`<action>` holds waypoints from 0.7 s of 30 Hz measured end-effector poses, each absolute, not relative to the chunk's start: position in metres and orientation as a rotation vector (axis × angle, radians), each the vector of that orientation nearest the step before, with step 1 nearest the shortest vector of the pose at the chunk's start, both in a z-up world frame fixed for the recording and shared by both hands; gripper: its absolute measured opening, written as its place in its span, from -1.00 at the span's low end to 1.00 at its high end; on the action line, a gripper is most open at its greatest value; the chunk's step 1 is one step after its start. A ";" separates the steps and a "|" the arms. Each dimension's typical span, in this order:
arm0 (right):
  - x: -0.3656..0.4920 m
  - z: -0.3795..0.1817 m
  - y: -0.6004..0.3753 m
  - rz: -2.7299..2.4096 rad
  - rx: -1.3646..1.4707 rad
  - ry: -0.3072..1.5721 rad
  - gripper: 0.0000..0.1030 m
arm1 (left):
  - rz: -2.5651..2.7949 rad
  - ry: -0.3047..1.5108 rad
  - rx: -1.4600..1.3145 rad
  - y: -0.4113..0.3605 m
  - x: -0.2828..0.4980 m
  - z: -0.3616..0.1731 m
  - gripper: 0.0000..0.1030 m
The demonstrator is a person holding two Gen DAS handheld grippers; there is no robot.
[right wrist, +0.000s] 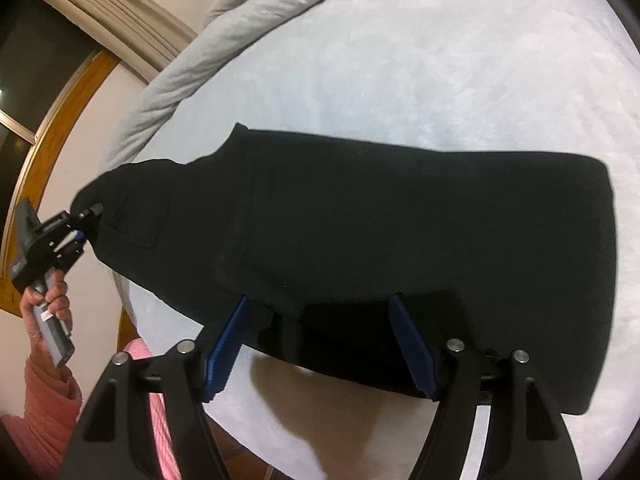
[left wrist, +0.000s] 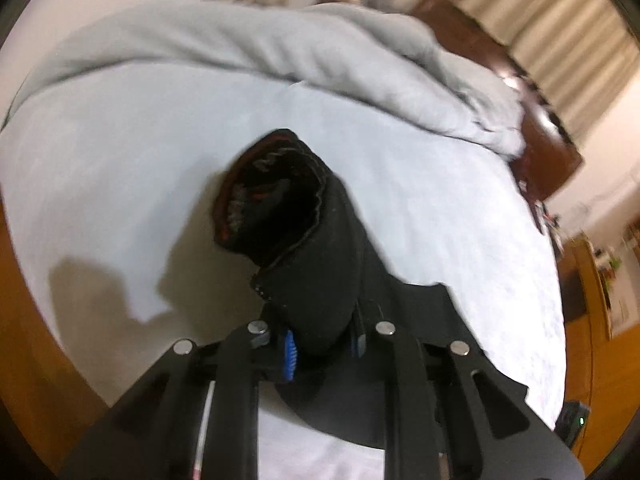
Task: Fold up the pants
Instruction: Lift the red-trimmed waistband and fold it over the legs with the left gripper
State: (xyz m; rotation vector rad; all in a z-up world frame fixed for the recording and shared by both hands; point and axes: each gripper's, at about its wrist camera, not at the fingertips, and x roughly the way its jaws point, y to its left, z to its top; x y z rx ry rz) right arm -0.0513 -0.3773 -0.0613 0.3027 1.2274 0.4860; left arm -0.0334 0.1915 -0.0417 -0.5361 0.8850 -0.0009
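Black pants (right wrist: pixel 360 216) lie across the pale bed sheet (right wrist: pixel 440 60), with a back pocket showing near their left end. My left gripper (left wrist: pixel 324 344) is shut on the pants' waist end (left wrist: pixel 304 248) and lifts it off the bed; the open waistband faces the camera. It also shows in the right wrist view (right wrist: pixel 82 226), at the far left, held by a hand. My right gripper (right wrist: pixel 320 340) is open, its blue pads (right wrist: pixel 412 344) spread over the near edge of the pants, holding nothing.
A rumpled grey duvet (left wrist: pixel 280 48) is piled along the far side of the bed. A dark wooden headboard (left wrist: pixel 532 120) stands at right. Wooden floor (left wrist: pixel 24 320) borders the bed. The person's pink sleeve (right wrist: pixel 44 408) is at lower left.
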 end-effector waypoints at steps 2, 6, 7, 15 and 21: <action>-0.051 -0.057 -0.385 0.477 0.318 1.213 0.40 | -0.076 0.860 -0.493 0.170 -0.035 -0.027 -0.68; -0.051 -0.050 -0.402 0.452 0.344 1.186 0.40 | -0.234 0.847 -0.410 0.119 -0.037 -0.009 -0.67; -0.051 -0.049 -0.407 0.443 0.353 1.180 0.40 | -0.261 0.852 -0.393 0.109 -0.037 -0.008 -0.67; -0.049 -0.052 -0.435 0.402 0.416 1.163 0.40 | -0.449 0.930 -0.212 0.014 -0.049 -0.028 -0.67; -0.044 -0.063 -0.443 0.390 0.443 1.170 0.40 | -0.506 1.048 -0.063 -0.045 -0.054 -0.076 -0.60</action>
